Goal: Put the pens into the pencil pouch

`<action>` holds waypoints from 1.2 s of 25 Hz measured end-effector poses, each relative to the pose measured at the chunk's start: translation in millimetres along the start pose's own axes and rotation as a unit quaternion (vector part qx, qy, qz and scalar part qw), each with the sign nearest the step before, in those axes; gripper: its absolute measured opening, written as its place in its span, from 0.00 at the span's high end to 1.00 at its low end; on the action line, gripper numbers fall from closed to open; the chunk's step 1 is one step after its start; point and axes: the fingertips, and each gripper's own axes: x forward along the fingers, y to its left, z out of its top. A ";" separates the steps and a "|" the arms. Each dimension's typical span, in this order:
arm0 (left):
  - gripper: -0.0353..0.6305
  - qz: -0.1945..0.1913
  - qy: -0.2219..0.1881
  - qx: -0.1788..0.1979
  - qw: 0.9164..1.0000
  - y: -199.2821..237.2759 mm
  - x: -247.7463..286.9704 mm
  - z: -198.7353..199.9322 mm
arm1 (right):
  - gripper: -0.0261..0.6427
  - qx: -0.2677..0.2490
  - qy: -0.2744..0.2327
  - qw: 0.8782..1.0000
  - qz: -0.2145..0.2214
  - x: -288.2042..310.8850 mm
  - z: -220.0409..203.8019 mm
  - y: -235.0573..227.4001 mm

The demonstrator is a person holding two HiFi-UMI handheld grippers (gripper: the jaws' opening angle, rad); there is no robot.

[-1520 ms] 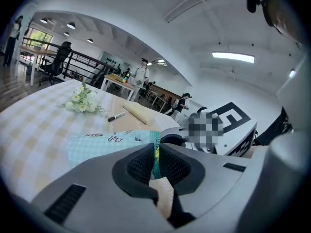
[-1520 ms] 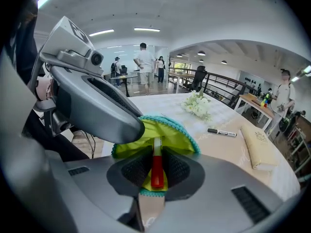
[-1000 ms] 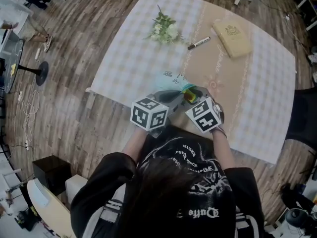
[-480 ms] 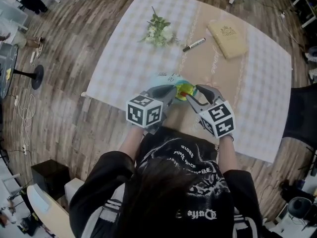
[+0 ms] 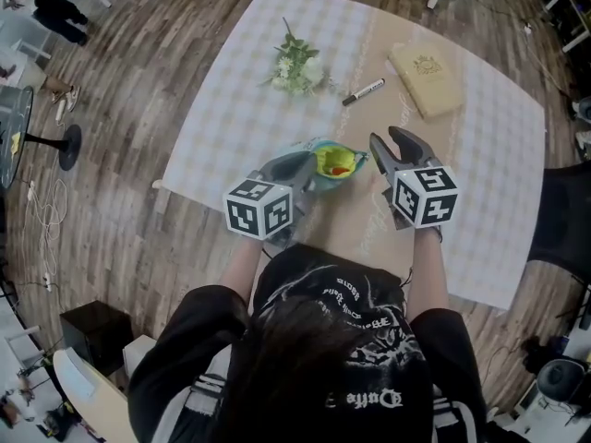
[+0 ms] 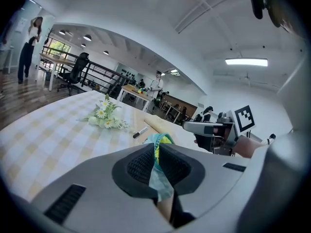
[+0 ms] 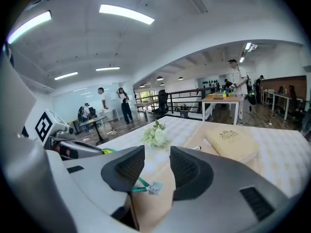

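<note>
My left fingers (image 6: 156,152) are nearly closed, pinching the rim of the pencil pouch (image 5: 332,160). The teal and yellow fabric is clamped between the pads, and the pouch sits at the near edge of the tabletop (image 5: 231,100) with its mouth gaping toward my right side. My right fingers (image 7: 157,164) stand wide apart just beside the pouch. They have just been closing in a little from their widest, and nothing is between them. A teal cord with a small tag (image 7: 146,186) lies below them, which is probably the zip pull. Something red-orange shows inside the pouch mouth; it may be a pen already in there, though I cannot be sure from above.

The one pen (image 5: 363,91) I can see outside lies well apart from the pouch at the far side, between the bunch of flowers (image 5: 295,63) and the tan book (image 5: 427,79). So I judge the step in hand to be fetching it with my right fingers while the left ones hold the mouth open.

- **Left fingers:** I should keep the pinch firm and the rim lifted so the opening does not sag shut.
- **Right fingers:** I should turn my wrist so they cross the barrel, not run along it, and take it near the middle so it does not swing.
- **Dropping it in:** I should feed the pen end-first into the opening and let go only once it is well inside.

As for writing, the book has an embossed emblem on its cover, too small to read. The pen's label is also illegible, and I can make out no brand on the pouch.
</note>
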 end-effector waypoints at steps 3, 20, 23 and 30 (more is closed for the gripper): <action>0.88 0.010 -0.007 -0.002 1.000 9.2 -2.1 8.4 | 0.71 0.042 -0.006 0.999 -0.020 19.7 4.6 -14.8; 0.88 0.042 -0.056 -0.092 0.993 75.3 -21.5 52.0 | 0.70 0.204 0.046 0.976 -0.062 154.4 -25.4 -66.2; 0.88 0.040 -0.057 -0.089 0.994 80.5 -19.2 58.1 | 0.64 0.194 0.075 0.975 -0.077 173.0 -43.5 -66.1; 0.88 0.038 -0.058 -0.108 0.992 94.4 -16.6 59.6 | 0.61 0.190 0.096 0.971 -0.113 203.8 -57.4 -70.3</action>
